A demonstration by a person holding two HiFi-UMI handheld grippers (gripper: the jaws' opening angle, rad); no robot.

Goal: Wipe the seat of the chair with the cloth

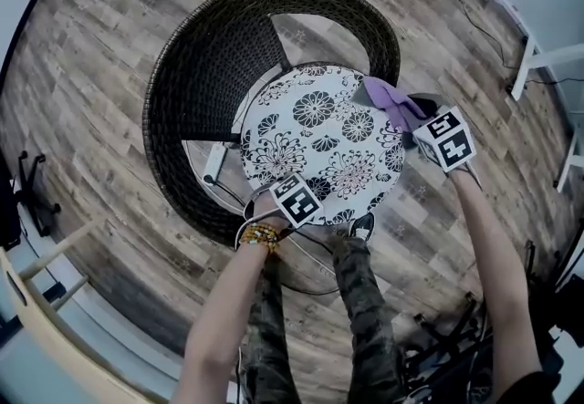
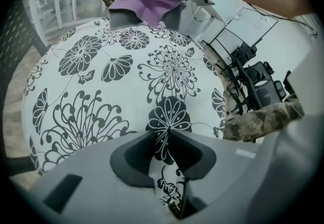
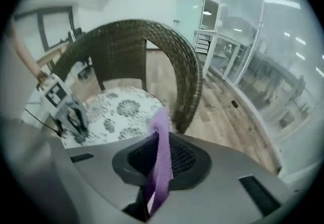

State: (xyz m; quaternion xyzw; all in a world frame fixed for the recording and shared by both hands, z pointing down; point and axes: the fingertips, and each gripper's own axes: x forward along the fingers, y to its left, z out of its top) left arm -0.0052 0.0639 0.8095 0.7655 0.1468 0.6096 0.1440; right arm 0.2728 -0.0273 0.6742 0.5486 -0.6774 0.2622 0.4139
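In the head view, your left gripper (image 1: pixel 288 196) sits at 6 o'clock on the seat (image 1: pixel 319 133), by my reading to steady the cushion while the other hand works. Your right gripper (image 1: pixel 422 122) holds the cloth (image 1: pixel 388 101) at the seat's 2 o'clock rim, a sensible place to begin a stroke, so I judge the wipe barely started. The chair back (image 1: pixel 205 65) curves round the seat from 7 through 12 to 3 o'clock, which leaves only your side open for reaching in. The floor (image 1: pixel 100 37) is wood-look plank, and white furniture legs stand at 3 o'clock. In the left gripper view, the jaws stand narrow and pinch the seat's floral cover right at its near edge. The printed top looks smooth and flat, with nothing else lying on it. The cloth hangs at 12 o'clock over the far rim, and whether its lower edge touches the seat you cannot tell from here. In the right gripper view, the jaws are closed tight on a thin fold of the cloth, which stands up between them, so the rest is free to drag. The seat lies at 10 o'clock, and a glass wall (image 3: pixel 273 56) fills 2 o'clock.
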